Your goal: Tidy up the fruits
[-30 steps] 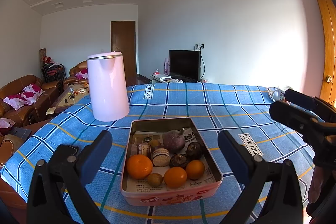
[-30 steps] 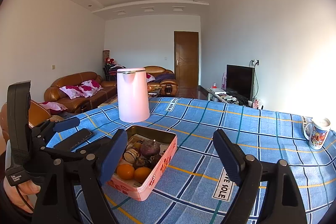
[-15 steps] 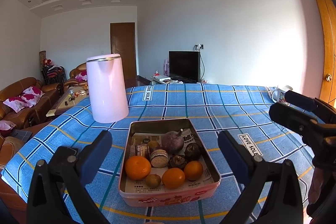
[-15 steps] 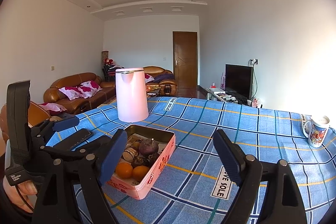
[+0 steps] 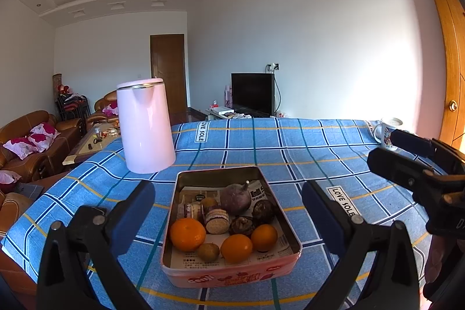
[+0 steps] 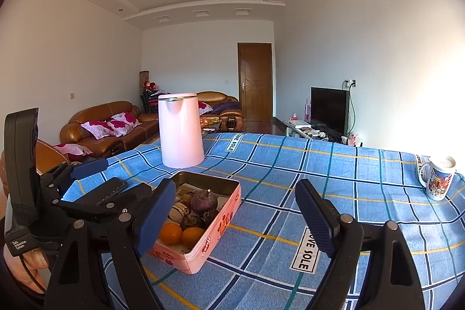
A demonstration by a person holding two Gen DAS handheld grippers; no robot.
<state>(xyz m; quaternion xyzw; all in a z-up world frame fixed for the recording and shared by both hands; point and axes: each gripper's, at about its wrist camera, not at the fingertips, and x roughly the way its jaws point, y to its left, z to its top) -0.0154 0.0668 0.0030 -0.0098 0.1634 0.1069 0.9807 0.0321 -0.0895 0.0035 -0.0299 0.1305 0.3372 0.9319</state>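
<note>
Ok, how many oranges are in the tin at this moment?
3, all in the pink tin at its near end: the biggest orange at the left, one at the front middle, one at the right. Others could be hidden under the pile.

Right gripper [image 6: 235, 211] held with jaws wide apart above a blue checked tablecloth [image 6: 334, 182]. To its left, a pink tin [image 6: 216, 234] holds oranges [image 6: 181, 234] and dark fruit [image 6: 204, 202]. The left gripper [image 6: 96, 176] hovers beside the tin. Behind stands a pink kettle [image 6: 180, 130]; a mug [image 6: 438, 177] sits far right.
</note>
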